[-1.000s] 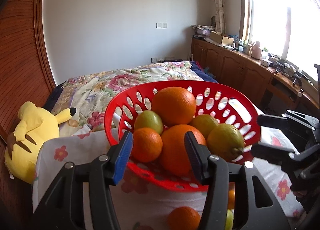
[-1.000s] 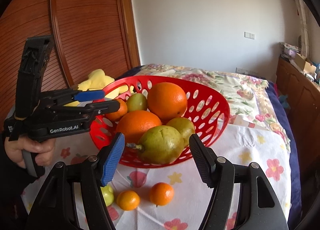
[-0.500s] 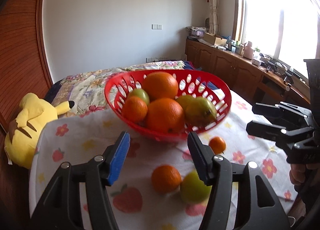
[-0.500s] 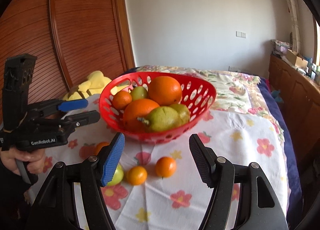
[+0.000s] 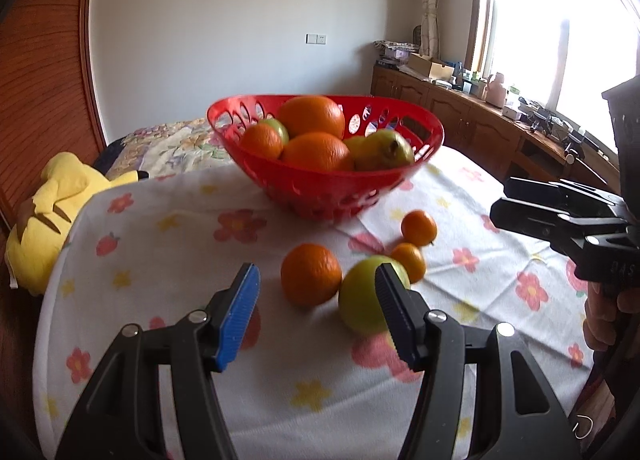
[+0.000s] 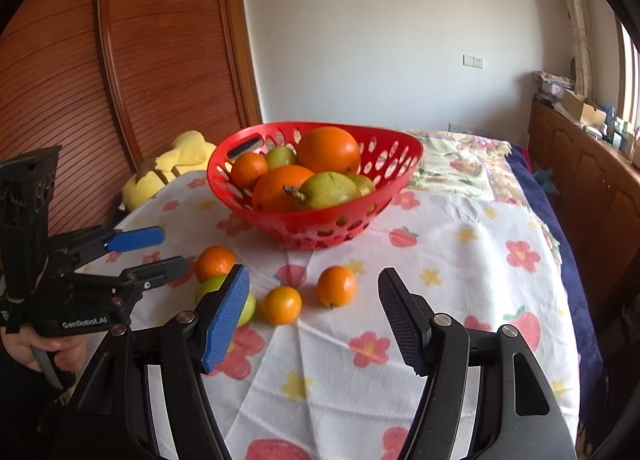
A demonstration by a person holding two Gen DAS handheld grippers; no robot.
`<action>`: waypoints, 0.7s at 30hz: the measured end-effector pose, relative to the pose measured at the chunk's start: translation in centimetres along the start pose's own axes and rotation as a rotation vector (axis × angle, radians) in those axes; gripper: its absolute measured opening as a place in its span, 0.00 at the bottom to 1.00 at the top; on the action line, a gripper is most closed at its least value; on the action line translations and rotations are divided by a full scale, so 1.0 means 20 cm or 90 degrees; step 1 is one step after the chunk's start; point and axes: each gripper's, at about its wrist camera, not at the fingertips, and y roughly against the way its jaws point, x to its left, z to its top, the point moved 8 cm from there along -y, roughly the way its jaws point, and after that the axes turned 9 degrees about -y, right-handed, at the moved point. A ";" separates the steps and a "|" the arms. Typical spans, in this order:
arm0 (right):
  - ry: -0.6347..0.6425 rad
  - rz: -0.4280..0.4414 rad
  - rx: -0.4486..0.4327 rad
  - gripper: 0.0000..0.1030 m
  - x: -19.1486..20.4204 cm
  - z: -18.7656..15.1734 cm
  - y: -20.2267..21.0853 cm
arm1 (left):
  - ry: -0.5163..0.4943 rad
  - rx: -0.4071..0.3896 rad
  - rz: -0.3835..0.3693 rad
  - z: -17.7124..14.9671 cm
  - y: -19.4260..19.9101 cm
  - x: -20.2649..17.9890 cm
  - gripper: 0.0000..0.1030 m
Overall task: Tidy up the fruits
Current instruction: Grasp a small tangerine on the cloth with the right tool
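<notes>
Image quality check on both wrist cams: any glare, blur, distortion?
Left wrist: window blown out white; loose fruit such as the green apple slightly soft; fisheye bends the wooden panel. Right wrist: even light, red basket sharp, dark vignette at the corners.

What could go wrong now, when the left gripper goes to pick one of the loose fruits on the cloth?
The left gripper stands open. The orange and green fruit lie close together, so a finger may push one and roll it across the cloth. The red basket is already heaped, with the pear near its rim, so an added fruit might slide out.
</notes>
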 end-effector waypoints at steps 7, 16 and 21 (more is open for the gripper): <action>-0.003 -0.006 0.020 0.67 -0.01 -0.05 -0.06 | 0.000 0.014 -0.003 -0.08 -0.03 -0.02 0.59; 0.001 -0.011 0.056 0.64 -0.04 -0.05 -0.23 | -0.011 0.016 0.007 -0.09 -0.04 -0.02 0.59; 0.009 -0.019 0.077 0.59 -0.06 -0.05 -0.32 | -0.020 0.018 0.010 -0.09 -0.04 -0.03 0.59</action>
